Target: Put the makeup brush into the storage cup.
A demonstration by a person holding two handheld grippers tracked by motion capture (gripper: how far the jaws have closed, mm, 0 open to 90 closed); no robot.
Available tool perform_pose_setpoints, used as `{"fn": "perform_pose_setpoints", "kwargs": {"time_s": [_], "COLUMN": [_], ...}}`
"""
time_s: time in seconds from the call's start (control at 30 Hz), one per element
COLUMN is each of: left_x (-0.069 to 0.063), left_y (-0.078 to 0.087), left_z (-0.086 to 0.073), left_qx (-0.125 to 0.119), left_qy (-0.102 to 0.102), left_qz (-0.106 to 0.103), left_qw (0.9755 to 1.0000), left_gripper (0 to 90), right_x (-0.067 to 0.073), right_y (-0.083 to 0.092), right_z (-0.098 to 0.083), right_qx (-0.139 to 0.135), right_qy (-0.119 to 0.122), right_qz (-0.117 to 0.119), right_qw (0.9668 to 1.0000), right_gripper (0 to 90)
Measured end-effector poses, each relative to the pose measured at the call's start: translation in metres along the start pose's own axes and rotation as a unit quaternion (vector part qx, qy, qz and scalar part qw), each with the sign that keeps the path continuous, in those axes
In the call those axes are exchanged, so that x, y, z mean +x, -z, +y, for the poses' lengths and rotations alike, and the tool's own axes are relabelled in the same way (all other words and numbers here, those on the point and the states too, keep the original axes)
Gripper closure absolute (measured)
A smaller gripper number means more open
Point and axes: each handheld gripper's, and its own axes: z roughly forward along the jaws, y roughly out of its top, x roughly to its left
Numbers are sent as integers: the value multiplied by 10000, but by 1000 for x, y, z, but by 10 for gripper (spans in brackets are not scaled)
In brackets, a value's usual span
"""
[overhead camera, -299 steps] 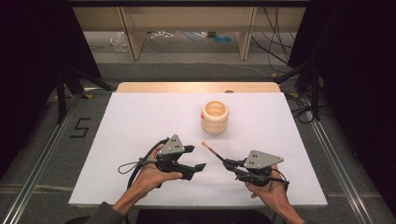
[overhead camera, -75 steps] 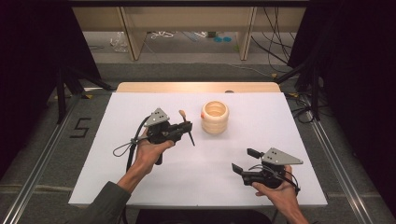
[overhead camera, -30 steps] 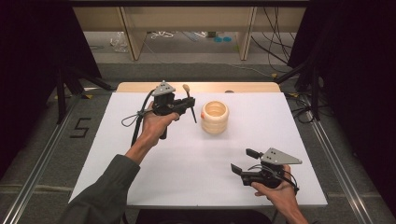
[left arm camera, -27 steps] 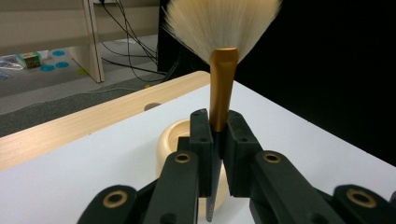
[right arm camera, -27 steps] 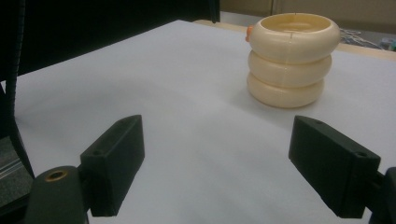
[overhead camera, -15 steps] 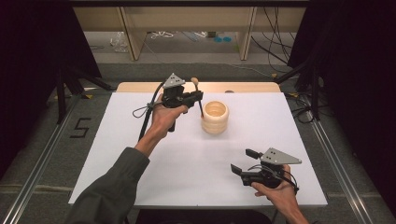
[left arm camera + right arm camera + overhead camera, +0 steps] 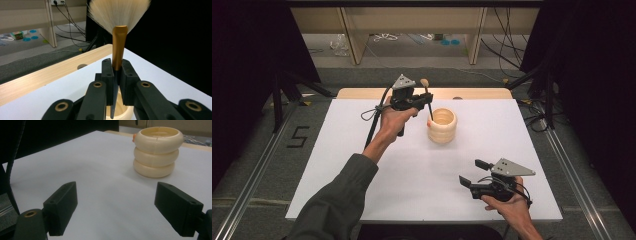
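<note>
Brush [image 7: 119, 42]: I hold this makeup brush upright in the left gripper [image 7: 424, 101], jaws clamped on the stem where the gold ferrule meets the black handle, bristles fanned upward and the handle tip pointing down over the near-left rim of the ribbed cream holder [image 7: 442, 125]. In the left gripper view the handle end hangs above the holder's mouth, slightly inside the rim as far as I can judge. To seat it well, I would centre the tip over the opening, keep the handle vertical, lower until the tip is well inside, and only then release; a tilted entry could catch the rim and push the light holder across the white table top [image 7: 362, 165]. The right gripper [image 7: 472, 173] rests near the front edge, jaws wide apart and empty, well apart from the holder; I could bring it up to steady the holder.
</note>
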Motion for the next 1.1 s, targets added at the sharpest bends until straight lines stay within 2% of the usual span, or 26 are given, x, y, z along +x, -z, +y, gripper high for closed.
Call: {"fn": "perform_pose_setpoints", "kwargs": {"time_s": [0.07, 0.17, 0.2, 0.27, 0.3, 0.33, 0.4, 0.43, 0.57, 0.6, 0.67, 0.7, 0.77, 0.83, 0.87, 0.97, 1.0, 1.1], "left_x": [1, 1, 0, -1, -2, -3, -4, -5, -4, -4, -3, -2, -2, -3, -3, -3, -3, -4], "left_y": [-3, -6, -8, -9, -10, -11, -14, -16, -23, -25, -27, -28, -29, -29, -30, -32, -33, -36], "left_z": [-1, -1, 0, 2, 3, 4, 5, 6, 3, 2, 1, 1, 1, 0, 0, -1, -1, -3], "left_qx": [-23, -24, 5, -12, -34, -47, -23, -28, 22, 29, 33, 23, -9, -3, -8, -15, -12, -8], "left_qy": [28, -11, -64, -95, -95, -86, -131, -137, -107, -105, -68, -52, -52, -33, -21, -6, -8, 22], "left_qz": [-2, 20, 36, 21, 11, 7, 16, 30, 71, 98, 118, 118, 80, 115, 114, 127, 131, 114], "left_qw": [10000, 10000, 10000, 10000, 9999, 10000, 9999, 9999, 9999, 9999, 9999, 9999, 10000, 9999, 9999, 9999, 9999, 9999], "left_gripper": [832, 833, 832, 832, 832, 832, 832, 832, 832, 832, 832, 832, 832, 832, 832, 832, 832, 832], "right_x": [-1, 0, -1, 0, 1, 1, 0, 0, 1, 1, -1, -1, 0, 0, 0, 0, 2, 2], "right_y": [0, 0, -1, 2, 2, -1, 2, 1, 1, -1, -2, -2, 2, 2, -2, -2, -2, -2], "right_z": [0, 0, 0, 1, 1, 0, 1, 0, 0, -1, -1, -1, 0, 0, -1, -1, 0, -1], "right_qx": [-46, 68, -10, 208, 208, 35, 204, 147, 168, 45, -28, -23, 184, 169, -21, -7, 64, 59], "right_qy": [52, -49, 98, 20, 24, -19, 30, 20, 24, -16, 91, 89, 63, 81, 76, 86, -18, -14], "right_qz": [-31, 11, -51, -43, -40, 47, -38, -35, -29, 64, 2, 3, -36, -42, 14, 26, 74, 77], "right_qw": [10000, 10000, 9999, 9998, 9998, 10000, 9998, 9999, 9999, 10000, 10000, 10000, 9998, 9998, 10000, 10000, 10000, 10000], "right_gripper": [196, 195, 196, 196, 196, 196, 196, 196, 196, 196, 197, 196, 196, 196, 196, 197, 197, 197]}}
